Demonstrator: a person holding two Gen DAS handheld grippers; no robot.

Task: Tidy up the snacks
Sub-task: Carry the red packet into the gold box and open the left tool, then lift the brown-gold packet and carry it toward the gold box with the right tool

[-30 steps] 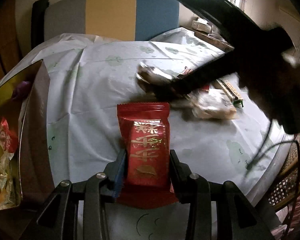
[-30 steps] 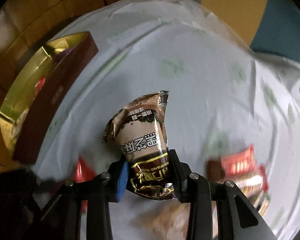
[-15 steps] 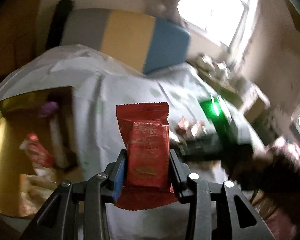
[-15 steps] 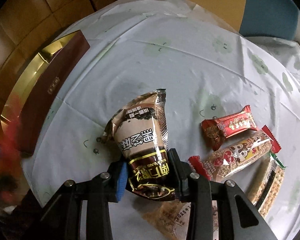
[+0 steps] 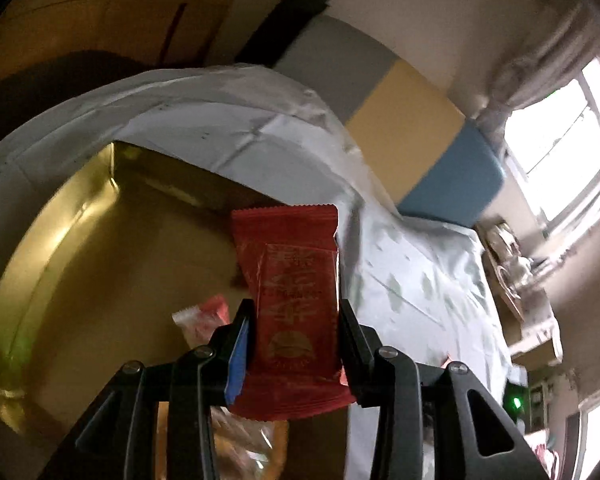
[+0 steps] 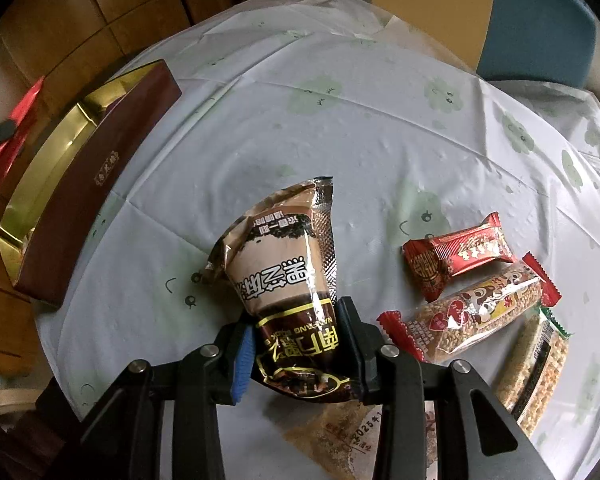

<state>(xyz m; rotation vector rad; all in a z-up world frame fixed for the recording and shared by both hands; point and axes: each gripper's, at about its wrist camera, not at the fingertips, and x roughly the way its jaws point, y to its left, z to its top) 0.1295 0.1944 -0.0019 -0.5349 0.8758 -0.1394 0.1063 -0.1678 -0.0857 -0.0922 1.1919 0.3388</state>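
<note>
Two fingers sets gripping: left red packet (image 5: 296,300) | right brown packet (image 6: 288,280) | box (image 6: 80,184) beside

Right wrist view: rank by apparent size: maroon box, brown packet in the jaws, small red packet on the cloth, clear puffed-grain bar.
1. maroon box, largest
2. brown packet, though it sits closest to the camera, so it looks bigger than it is
3. clear puffed-grain bar
4. small red packet, smallest
</note>
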